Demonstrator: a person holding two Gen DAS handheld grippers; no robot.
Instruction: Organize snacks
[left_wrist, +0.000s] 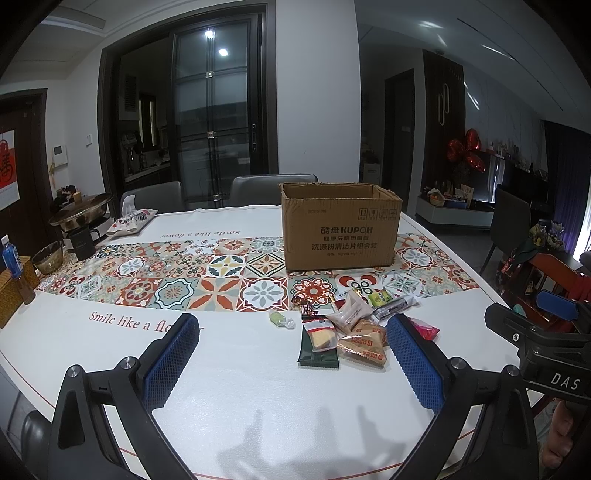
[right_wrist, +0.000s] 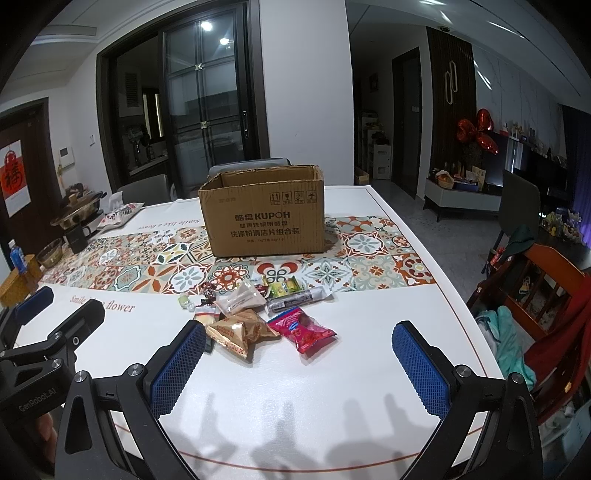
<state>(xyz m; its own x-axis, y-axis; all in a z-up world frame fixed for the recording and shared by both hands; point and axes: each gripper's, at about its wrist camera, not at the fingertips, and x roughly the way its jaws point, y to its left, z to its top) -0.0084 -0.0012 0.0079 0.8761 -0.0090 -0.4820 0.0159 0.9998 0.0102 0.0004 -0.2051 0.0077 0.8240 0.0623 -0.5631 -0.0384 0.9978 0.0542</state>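
A pile of wrapped snacks (left_wrist: 351, 325) lies on the white table (left_wrist: 240, 398) in front of an open cardboard box (left_wrist: 340, 229). It holds a dark green packet (left_wrist: 317, 350), tan packets (right_wrist: 240, 332), a pink packet (right_wrist: 303, 328), a green packet (right_wrist: 284, 286) and a small green candy (left_wrist: 279, 319). The box also shows in the right wrist view (right_wrist: 262, 218). My left gripper (left_wrist: 295, 332) is open and empty, just short of the pile. My right gripper (right_wrist: 299, 343) is open and empty, with the pink packet between its fingers' line of sight.
A patterned runner (left_wrist: 184, 277) crosses the table under the box. At the left edge stand a pot (left_wrist: 81, 214), a black mug (left_wrist: 83, 242), a glass bowl (left_wrist: 48, 256), a wicker box (left_wrist: 14, 295) and a tissue pack (left_wrist: 131, 219). A wooden chair (right_wrist: 546, 295) stands right.
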